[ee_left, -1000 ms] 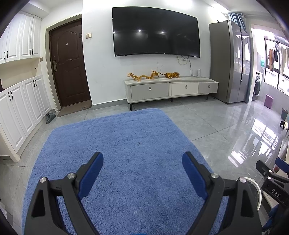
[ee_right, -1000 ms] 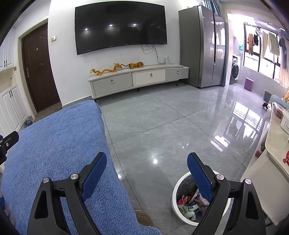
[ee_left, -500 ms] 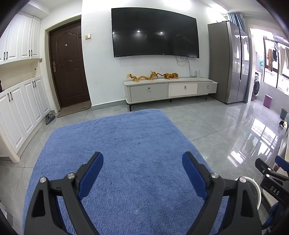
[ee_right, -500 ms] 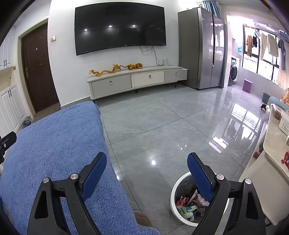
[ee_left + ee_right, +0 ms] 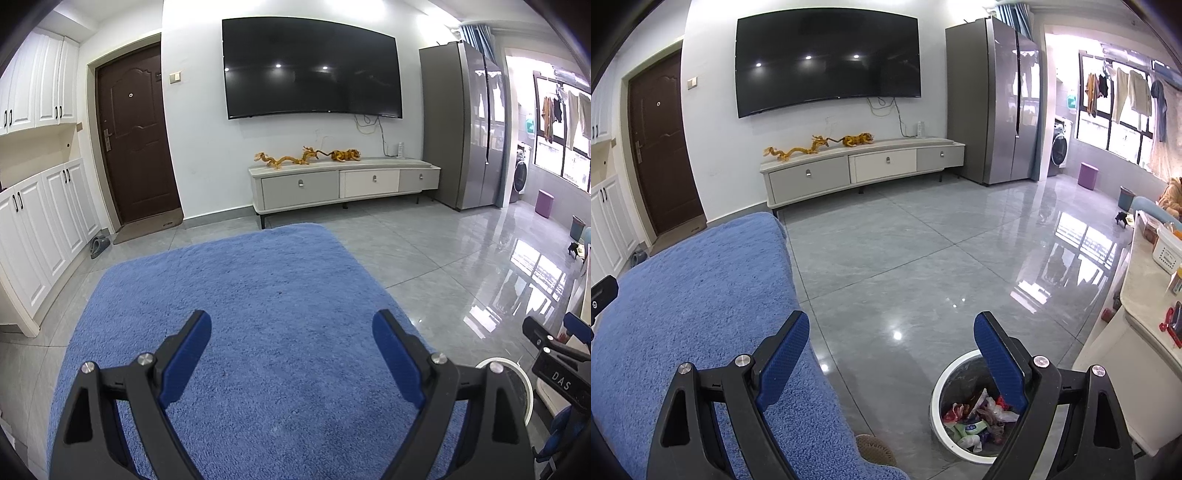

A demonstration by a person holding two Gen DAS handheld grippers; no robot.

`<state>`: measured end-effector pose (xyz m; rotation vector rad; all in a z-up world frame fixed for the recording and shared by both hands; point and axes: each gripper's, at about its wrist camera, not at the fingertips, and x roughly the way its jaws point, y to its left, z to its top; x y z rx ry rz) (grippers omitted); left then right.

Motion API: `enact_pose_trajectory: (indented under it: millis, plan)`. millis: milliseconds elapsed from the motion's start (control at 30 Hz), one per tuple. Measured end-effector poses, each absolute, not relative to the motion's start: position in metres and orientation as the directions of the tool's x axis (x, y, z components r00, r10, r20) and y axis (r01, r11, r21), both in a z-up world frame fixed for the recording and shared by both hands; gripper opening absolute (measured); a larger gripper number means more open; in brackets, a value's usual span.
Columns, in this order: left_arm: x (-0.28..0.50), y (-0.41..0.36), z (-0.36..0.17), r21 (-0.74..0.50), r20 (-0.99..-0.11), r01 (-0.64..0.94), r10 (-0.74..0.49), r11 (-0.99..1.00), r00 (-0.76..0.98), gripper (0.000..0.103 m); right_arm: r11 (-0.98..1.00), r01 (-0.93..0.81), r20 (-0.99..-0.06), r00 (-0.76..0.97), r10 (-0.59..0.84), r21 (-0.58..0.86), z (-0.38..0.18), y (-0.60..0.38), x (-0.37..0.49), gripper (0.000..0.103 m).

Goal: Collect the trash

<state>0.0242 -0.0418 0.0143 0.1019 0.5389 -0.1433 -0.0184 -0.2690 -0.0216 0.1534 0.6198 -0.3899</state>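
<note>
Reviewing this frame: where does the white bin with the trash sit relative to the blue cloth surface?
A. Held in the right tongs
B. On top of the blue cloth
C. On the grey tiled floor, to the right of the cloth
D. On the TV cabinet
C: in the right wrist view the white bin, holding wrappers, stands on the grey tiled floor, to the right of the blue cloth, and the open right tongs grip nothing.

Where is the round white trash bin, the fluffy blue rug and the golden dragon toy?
Round white trash bin [image 5: 940, 386]: right wrist view, on its left rim.
Fluffy blue rug [image 5: 258, 295]: left wrist view, on its bare middle.
Golden dragon toy [image 5: 798, 149]: right wrist view, on its body.
</note>
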Motion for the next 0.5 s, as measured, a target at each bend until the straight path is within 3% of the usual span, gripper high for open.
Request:
enact_pose_trajectory:
  millis: [500]
  plan:
    - [0.0214,-0.0466,0.012,0.041,-0.53,0.202,-0.15,0.979,0.835,0.089,0.908,0.42,-0.59,0.735,-0.334,0.01,-0.0217,-0.2704,-0.0173,0.09]
